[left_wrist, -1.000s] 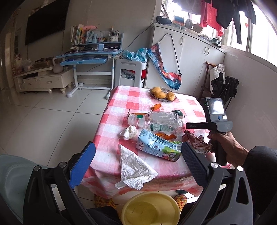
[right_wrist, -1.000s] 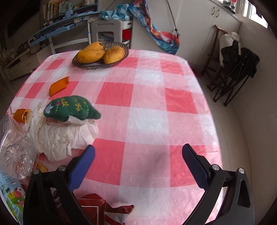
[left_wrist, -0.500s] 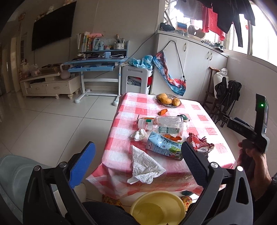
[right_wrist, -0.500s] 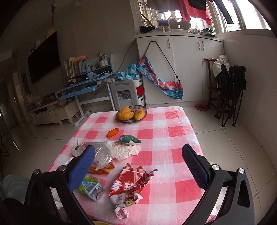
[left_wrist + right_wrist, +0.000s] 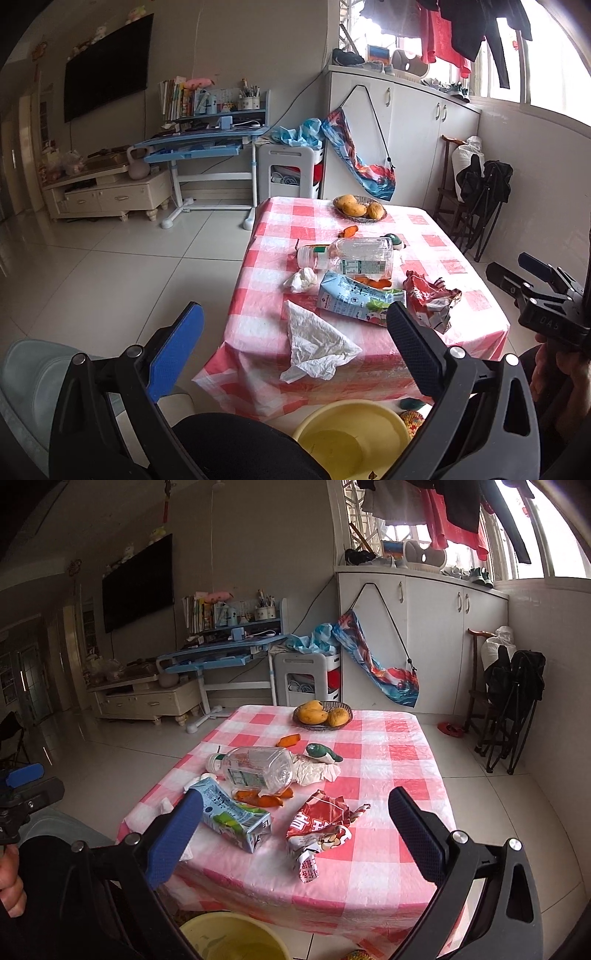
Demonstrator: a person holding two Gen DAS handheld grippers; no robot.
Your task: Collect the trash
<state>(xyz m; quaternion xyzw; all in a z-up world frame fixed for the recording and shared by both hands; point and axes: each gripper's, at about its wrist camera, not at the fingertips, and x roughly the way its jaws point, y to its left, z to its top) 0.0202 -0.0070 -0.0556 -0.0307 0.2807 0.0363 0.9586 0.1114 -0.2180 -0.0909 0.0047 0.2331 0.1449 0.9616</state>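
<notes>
Take the crumpled tissue at the table's near left edge first, then the milk carton, then the red wrapper, dropping each into the yellow basin below. Left gripper and right gripper hover short of the table, jaws spread wide, empty.

A table draped in red-and-white checked cloth stands ahead of both tongs, bearing a clear plastic bottle, blue milk carton, red snack wrapper, crumpled white tissue and a fruit basket farthest off.
</notes>
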